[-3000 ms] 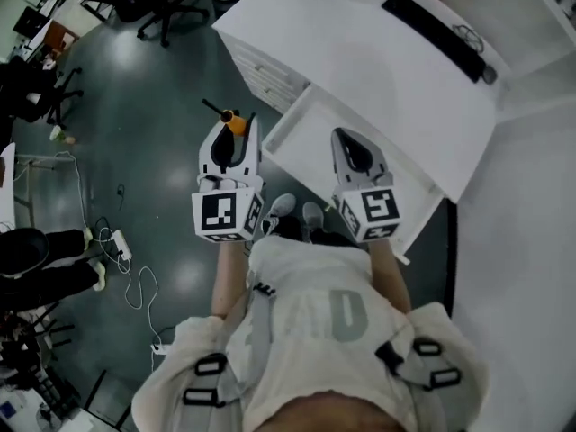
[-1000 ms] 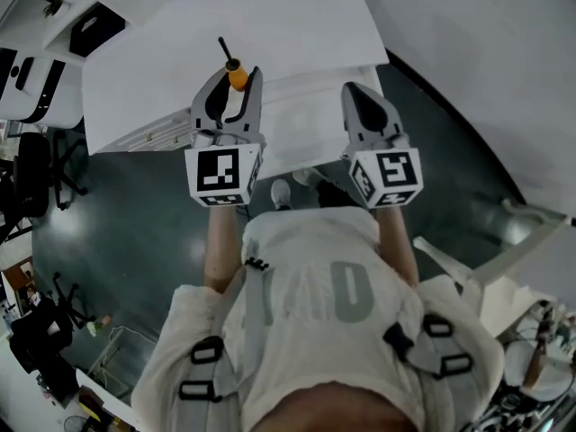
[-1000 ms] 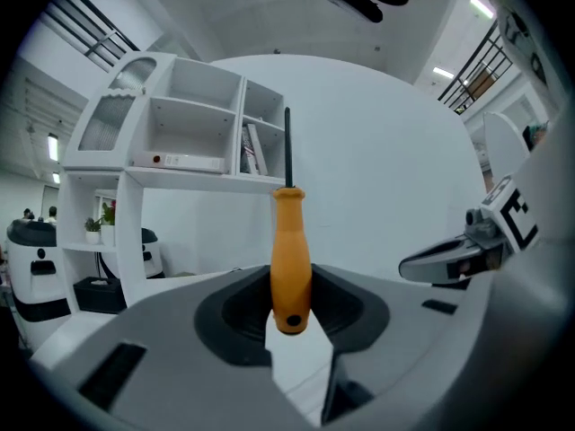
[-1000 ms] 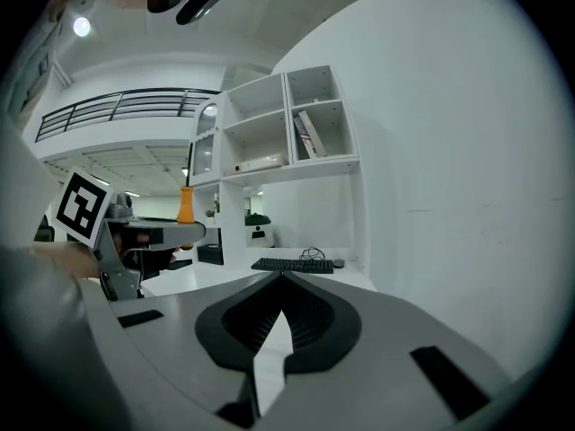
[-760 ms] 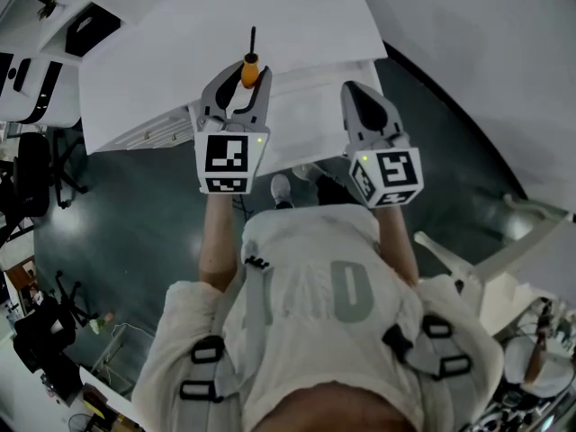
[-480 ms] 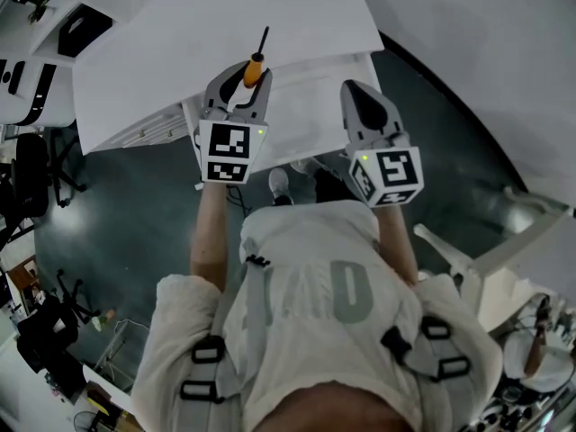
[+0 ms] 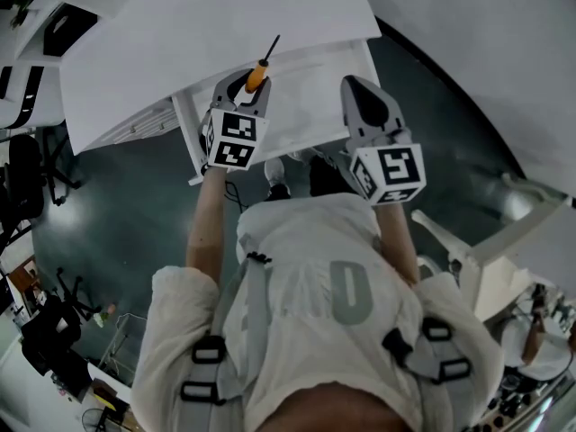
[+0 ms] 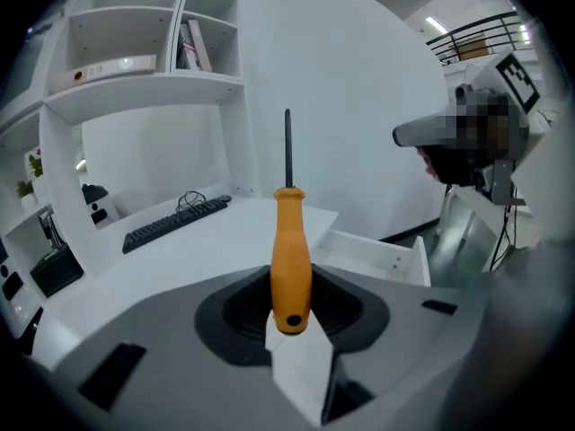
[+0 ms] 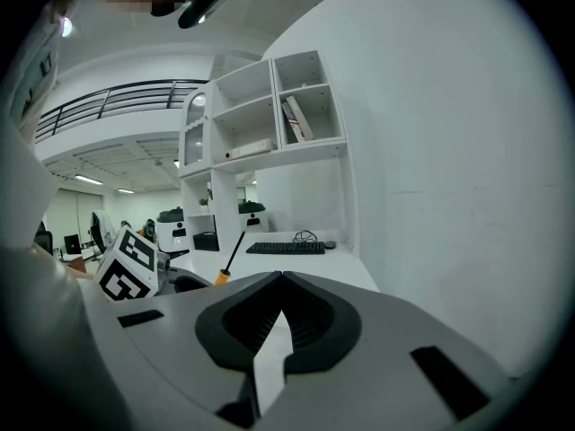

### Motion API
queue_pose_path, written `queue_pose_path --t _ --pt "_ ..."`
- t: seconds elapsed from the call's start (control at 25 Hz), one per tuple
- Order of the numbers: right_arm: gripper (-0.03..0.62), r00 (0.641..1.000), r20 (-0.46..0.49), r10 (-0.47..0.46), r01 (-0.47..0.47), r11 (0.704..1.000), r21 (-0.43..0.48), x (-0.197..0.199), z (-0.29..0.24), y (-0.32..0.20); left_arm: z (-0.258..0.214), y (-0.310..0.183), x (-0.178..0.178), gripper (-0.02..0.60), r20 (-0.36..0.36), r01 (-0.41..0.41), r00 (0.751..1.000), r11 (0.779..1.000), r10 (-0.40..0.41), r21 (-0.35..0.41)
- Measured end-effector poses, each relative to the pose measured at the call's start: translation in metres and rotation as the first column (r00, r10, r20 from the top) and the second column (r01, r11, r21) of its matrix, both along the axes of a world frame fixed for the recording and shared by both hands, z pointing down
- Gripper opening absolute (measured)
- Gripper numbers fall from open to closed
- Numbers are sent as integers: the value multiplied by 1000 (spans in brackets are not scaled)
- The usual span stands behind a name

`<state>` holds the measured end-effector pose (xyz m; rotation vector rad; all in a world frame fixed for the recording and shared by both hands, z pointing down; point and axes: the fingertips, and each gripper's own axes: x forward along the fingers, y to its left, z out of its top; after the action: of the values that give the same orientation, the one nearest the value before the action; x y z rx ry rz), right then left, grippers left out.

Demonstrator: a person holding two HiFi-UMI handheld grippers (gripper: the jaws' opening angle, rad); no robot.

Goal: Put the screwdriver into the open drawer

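In the head view the left gripper (image 7: 247, 86) covers the near left part of the drawer (image 7: 310, 93), and its far end runs under the desk top (image 7: 207, 16). The butt of the screwdriver (image 7: 260, 72) is buried between the jaws. Its tip seems clear of the desk edge, but it's too small for me to be sure. In the right gripper view, the right gripper (image 9: 280, 274) body hides most of the handle.

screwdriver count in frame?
1. An orange-handled screwdriver, clamped in the left gripper, with its shaft pointing ahead over the open drawer. The grippers cover part of the drawer, so another could be hidden there.
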<state>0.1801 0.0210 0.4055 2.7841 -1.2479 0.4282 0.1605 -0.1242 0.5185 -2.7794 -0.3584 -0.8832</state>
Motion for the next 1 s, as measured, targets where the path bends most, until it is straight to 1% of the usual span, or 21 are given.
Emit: queue_pose_path --t 0.24,0.52,0.64,0.76,0.88,1.0 --pt "5 1000 17 -22 23 999 -49 -11 10 -6 57 5 -3 117 106 -40 993 999 41 -13" --pt "5 998 47 -36 41 994 -101 -21 25 -2 111 11 -12 117 220 -100 971 995 96 5" --pt "6 998 57 -36 42 992 -118 -25 31 1 132 13 -18 117 276 -117 955 993 111 7" --pt "5 997 80 -24 34 993 -117 -27 36 3 151 12 -25 117 333 -148 934 989 132 24" --pt "5 996 81 -35 45 991 -127 -28 38 2 167 12 -32 117 382 -184 911 982 154 43" --pt "5 996 78 -40 51 988 -144 -29 40 1 179 11 -39 117 425 -195 891 980 158 45"
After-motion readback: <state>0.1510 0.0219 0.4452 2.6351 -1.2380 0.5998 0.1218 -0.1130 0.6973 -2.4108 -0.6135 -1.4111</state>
